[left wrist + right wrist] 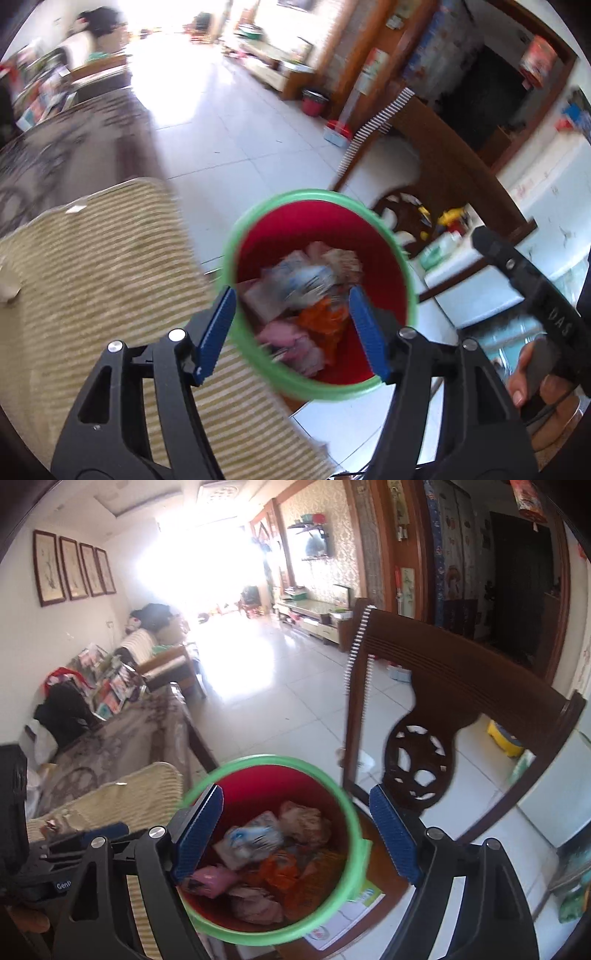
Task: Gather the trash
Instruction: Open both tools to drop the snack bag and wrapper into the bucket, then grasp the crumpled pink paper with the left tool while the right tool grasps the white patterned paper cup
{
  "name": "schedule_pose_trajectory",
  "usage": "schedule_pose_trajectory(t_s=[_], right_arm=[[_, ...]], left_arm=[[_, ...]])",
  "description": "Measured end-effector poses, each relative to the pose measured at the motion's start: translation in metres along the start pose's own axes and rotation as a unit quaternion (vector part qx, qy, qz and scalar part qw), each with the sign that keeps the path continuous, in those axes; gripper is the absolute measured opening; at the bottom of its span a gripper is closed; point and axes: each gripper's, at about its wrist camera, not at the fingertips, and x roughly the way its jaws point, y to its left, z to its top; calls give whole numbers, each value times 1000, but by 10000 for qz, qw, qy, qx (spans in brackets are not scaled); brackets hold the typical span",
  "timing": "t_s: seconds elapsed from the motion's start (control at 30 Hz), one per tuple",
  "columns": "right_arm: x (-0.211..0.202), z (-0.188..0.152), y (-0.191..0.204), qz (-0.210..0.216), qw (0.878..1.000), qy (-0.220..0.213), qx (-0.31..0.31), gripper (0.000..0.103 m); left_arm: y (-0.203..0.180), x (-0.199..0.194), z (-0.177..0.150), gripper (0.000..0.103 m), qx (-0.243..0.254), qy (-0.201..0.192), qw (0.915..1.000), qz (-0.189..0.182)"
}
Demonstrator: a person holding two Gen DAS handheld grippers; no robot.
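A red bin with a green rim (pixel 410 291) sits below both grippers and holds several crumpled wrappers (pixel 310 280), white-blue, orange and pink. It also shows in the right wrist view (pixel 354 834), with the same trash (pixel 255 838) inside. My left gripper (pixel 291 302) is open and empty, its blue pads over the bin's mouth. My right gripper (pixel 295 812) is open and empty, its jaws astride the bin. The right gripper's body (pixel 532 280) shows at the right of the left wrist view.
A striped beige cushion (pixel 96 280) lies left of the bin. A dark wooden chair (pixel 443 701) stands right of it, with a printed paper (pixel 354 912) on its seat. A patterned sofa (pixel 122 738) runs along the left. White tiled floor (pixel 280 686) stretches ahead.
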Motion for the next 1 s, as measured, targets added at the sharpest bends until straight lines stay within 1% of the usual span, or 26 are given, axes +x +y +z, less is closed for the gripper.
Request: schedule_pose_trajectory(t_s=[0.1, 0.13, 0.17, 0.2, 0.27, 0.3, 0.33, 0.4, 0.43, 0.47, 0.53, 0.6, 0.67, 0.8, 0.93, 0.97, 1.0], right_arm=[[11, 2, 32, 319, 9993, 59, -160, 80], [16, 0, 48, 441, 9986, 128, -256, 80], [21, 0, 60, 530, 9979, 187, -330, 80], [25, -2, 72, 619, 9969, 253, -410, 80], [32, -9, 102, 796, 9942, 392, -614, 80], [34, -12, 115, 854, 9929, 438, -708, 80], [36, -15, 129, 897, 9916, 474, -797, 80], [35, -22, 158, 957, 9895, 508, -957, 80], [34, -26, 171, 952, 9892, 503, -995, 80], [34, -29, 179, 928, 9894, 500, -1000, 80], [34, -38, 200, 874, 9900, 634, -906, 80], [35, -46, 220, 911, 9892, 744, -869, 80], [36, -56, 240, 788, 9896, 795, -902, 80], [32, -75, 272, 696, 9892, 941, -885, 80], [27, -91, 292, 465, 9889, 1064, -923, 80], [26, -94, 295, 429, 9891, 1086, -899, 80], [25, -96, 297, 393, 9891, 1110, -880, 80]], left_arm=[[43, -24, -14, 61, -441, -142, 9980, 437], [66, -35, -20, 61, -645, -200, 9955, 668], [82, -42, -23, 61, -789, -234, 9933, 810], [102, -50, -27, 61, -986, -280, 9899, 978], [151, -71, -41, 62, -1461, -384, 9789, 1378], [168, -78, -45, 65, -1612, -409, 9743, 1516], [196, -89, -53, 68, -1845, -441, 9668, 1714], [233, -103, -63, 68, -2109, -467, 9574, 1914], [257, -112, -69, 68, -2237, -475, 9524, 2014], [272, -116, -71, 68, -2291, -468, 9501, 2064], [307, -126, -76, 68, -2365, -400, 9470, 2138], [330, -130, -77, 69, -2370, -386, 9468, 2142], [354, -131, -76, 71, -2330, -327, 9496, 2072], [386, -114, -60, 71, -1944, -116, 9612, 1955], [408, -87, -44, 71, -1725, 34, 9676, 1844], [411, -82, -43, 71, -1691, 63, 9684, 1830], [415, -76, -42, 65, -1660, 114, 9694, 1807]])
